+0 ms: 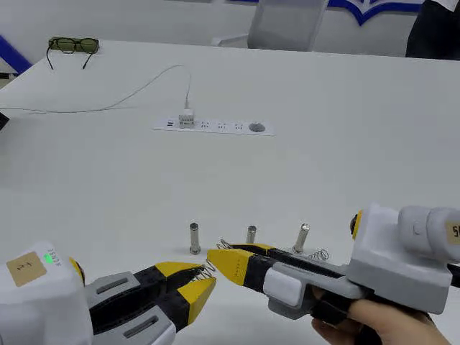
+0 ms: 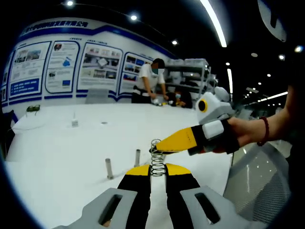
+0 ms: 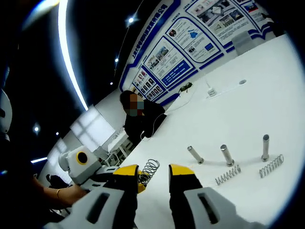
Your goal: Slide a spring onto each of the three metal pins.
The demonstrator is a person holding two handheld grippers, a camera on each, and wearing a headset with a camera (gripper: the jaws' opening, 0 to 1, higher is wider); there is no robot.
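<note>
Nearest, the left gripper (image 2: pixel 157 168) is clamped on a small coiled wire spring (image 2: pixel 157 152), held upright just off the table. The right gripper (image 3: pixel 154 170), jaws apart, has its yellow tips at the spring's top. Just beyond, three short metal pins (image 1: pixel 251 234) stand in a row on the white table (image 1: pixel 345 144), bare, with loose springs (image 1: pixel 318 254) lying beside them. Farther back lie a power strip (image 1: pixel 212 126) and green glasses (image 1: pixel 72 45); blue posters (image 2: pixel 62 67) line the wall.

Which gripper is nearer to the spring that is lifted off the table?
Left. The left gripper is shut on the spring, which stands between its jaws. The open right gripper has its tips just beside the spring's top.
</note>
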